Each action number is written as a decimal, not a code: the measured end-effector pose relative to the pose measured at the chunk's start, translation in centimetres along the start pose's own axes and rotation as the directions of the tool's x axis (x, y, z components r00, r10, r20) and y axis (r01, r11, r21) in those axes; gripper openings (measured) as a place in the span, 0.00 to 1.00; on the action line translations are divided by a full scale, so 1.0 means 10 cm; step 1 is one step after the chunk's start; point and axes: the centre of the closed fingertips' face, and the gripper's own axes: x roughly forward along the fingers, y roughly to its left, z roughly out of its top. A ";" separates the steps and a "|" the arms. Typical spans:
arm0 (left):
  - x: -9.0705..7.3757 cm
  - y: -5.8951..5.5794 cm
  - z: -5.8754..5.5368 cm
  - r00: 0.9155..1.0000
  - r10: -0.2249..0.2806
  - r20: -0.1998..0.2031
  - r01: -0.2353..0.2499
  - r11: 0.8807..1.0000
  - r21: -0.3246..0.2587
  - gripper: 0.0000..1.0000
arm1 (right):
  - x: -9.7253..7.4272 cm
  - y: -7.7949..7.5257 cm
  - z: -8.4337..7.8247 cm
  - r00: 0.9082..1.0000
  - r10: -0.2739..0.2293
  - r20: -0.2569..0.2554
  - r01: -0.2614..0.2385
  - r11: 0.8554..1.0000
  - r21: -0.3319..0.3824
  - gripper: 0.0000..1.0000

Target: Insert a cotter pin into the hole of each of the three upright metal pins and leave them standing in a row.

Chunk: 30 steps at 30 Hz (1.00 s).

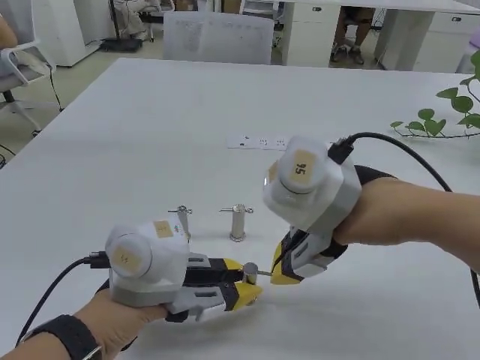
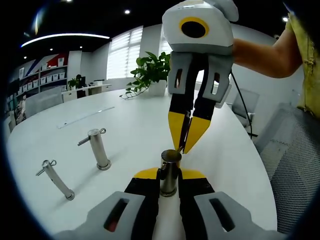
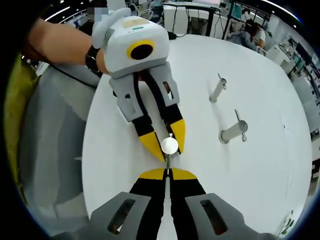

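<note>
On the table (image 1: 112, 135) my left gripper (image 1: 248, 282) clasps the nearest pin (image 1: 250, 269), my right gripper (image 1: 278, 272) meeting it from the right with a pinched cotter pin (image 3: 168, 164) — behind stand a second pin (image 1: 182, 221), a third pin (image 1: 238, 223) to its right, and a power strip (image 1: 259, 142) farther back.

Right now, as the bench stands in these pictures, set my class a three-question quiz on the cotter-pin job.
1. True or false: the left gripper is shut on an upright metal pin.
2. What do the right gripper's jaws hold?
A. a cotter pin
B. a screwdriver
C. nothing
3. How many of the three pins already have a cotter pin through the top?

Key
1. True.
2. A; its tip is at the top of the held pin.
3. Two: the thick standing pin and the thin standing pin, both free on the table.
</note>
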 end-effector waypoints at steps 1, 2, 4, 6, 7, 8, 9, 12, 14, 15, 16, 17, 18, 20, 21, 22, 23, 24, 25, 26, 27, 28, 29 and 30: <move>0.00 0.00 0.00 1.000 0.000 0.001 0.000 1.000 -0.001 0.12 | 0.00 -0.01 0.01 1.000 0.000 -0.001 0.000 1.000 -0.004 0.03; 0.00 0.00 0.00 1.000 0.000 0.002 0.000 1.000 -0.001 0.12 | 0.01 0.00 0.02 1.000 0.002 -0.002 -0.002 1.000 -0.006 0.03; 0.00 0.00 0.00 1.000 0.000 0.002 0.000 1.000 -0.001 0.12 | 0.01 -0.01 0.03 1.000 0.002 -0.002 -0.002 1.000 -0.012 0.03; 0.00 0.00 0.00 1.000 0.000 0.003 0.000 1.000 0.000 0.12 | 0.02 -0.01 0.05 1.000 0.002 -0.004 -0.002 1.000 -0.019 0.03; 0.00 0.00 0.00 1.000 0.000 0.003 0.000 1.000 0.000 0.12 | 0.02 -0.01 0.06 1.000 0.002 -0.004 -0.002 1.000 -0.025 0.03; 0.00 0.00 0.00 1.000 0.000 0.004 0.000 1.000 0.000 0.12 | 0.02 -0.01 0.06 1.000 0.003 -0.007 -0.003 1.000 -0.026 0.03; -0.01 0.00 0.00 1.000 0.000 0.004 0.000 1.000 0.000 0.12 | 0.02 -0.01 0.07 1.000 0.001 -0.005 -0.001 1.000 -0.031 0.03; -0.01 0.00 0.00 1.000 0.000 0.005 0.000 1.000 0.000 0.12 | 0.03 -0.02 0.09 1.000 0.001 -0.007 -0.001 0.999 -0.040 0.03; -0.01 0.00 0.01 1.000 -0.001 0.006 0.001 1.000 0.000 0.12 | 0.04 -0.01 0.09 1.000 0.003 -0.008 -0.003 0.999 -0.043 0.03; -0.01 0.00 0.00 1.000 -0.001 0.006 0.001 1.000 0.000 0.12 | 0.04 -0.01 0.10 1.000 0.003 -0.007 -0.003 0.999 -0.047 0.03; -0.01 0.00 0.00 1.000 -0.002 0.007 0.002 1.000 0.000 0.12 | 0.04 -0.01 0.11 1.000 0.004 -0.008 -0.004 0.999 -0.048 0.03; -0.01 0.00 0.00 1.000 -0.003 0.007 0.003 1.000 0.002 0.12 | 0.04 -0.01 0.11 1.000 0.005 -0.009 -0.005 0.999 -0.050 0.03; -0.01 0.00 0.00 1.000 -0.003 0.007 0.003 1.000 0.004 0.12 | 0.04 -0.01 0.11 1.000 0.004 -0.008 -0.004 0.999 -0.055 0.03; -0.02 0.00 0.00 1.000 -0.004 0.008 0.004 1.000 0.002 0.12 | 0.05 -0.01 0.12 1.000 0.006 -0.007 -0.006 0.998 -0.064 0.03; -0.02 0.00 0.00 1.000 -0.004 0.008 0.004 1.000 0.002 0.12 | 0.05 -0.01 0.13 1.000 0.006 -0.006 -0.006 0.998 -0.069 0.03; -0.02 0.00 0.00 1.000 -0.004 0.009 0.004 1.000 0.001 0.12 | 0.05 -0.01 0.13 1.000 0.007 -0.006 -0.007 0.997 -0.074 0.03; -0.02 0.00 0.00 1.000 -0.004 0.010 0.004 1.000 0.000 0.12 | 0.05 -0.01 0.13 1.000 0.007 -0.007 -0.008 0.997 -0.077 0.03; -0.02 0.00 0.00 1.000 -0.004 0.010 0.004 1.000 -0.001 0.12 | 0.05 -0.02 0.14 1.000 0.007 -0.007 -0.007 0.996 -0.084 0.03; -0.02 0.00 0.00 1.000 -0.005 0.010 0.005 1.000 -0.001 0.12 | 0.05 -0.02 0.14 1.000 0.007 -0.008 -0.008 0.996 -0.094 0.03; -0.02 0.00 0.00 1.000 -0.005 0.010 0.005 1.000 -0.002 0.12 | 0.05 -0.02 0.14 1.000 0.006 -0.008 -0.007 0.995 -0.100 0.03; -0.02 0.00 0.00 1.000 -0.006 0.010 0.006 1.000 -0.003 0.12 | 0.05 -0.02 0.14 1.000 0.007 -0.009 -0.008 0.995 -0.103 0.03; -0.02 0.00 0.00 1.000 -0.006 0.010 0.006 1.000 -0.003 0.12 | 0.06 -0.02 0.14 1.000 0.008 -0.010 -0.009 0.994 -0.109 0.03; -0.02 0.00 0.00 1.000 -0.006 0.010 0.006 1.000 -0.005 0.12 | 0.06 -0.02 0.15 1.000 0.005 -0.011 -0.006 0.992 -0.128 0.03; -0.02 0.00 0.00 1.000 -0.006 0.010 0.006 1.000 -0.005 0.12 | 0.06 -0.02 0.15 1.000 0.005 -0.011 -0.006 0.991 -0.132 0.03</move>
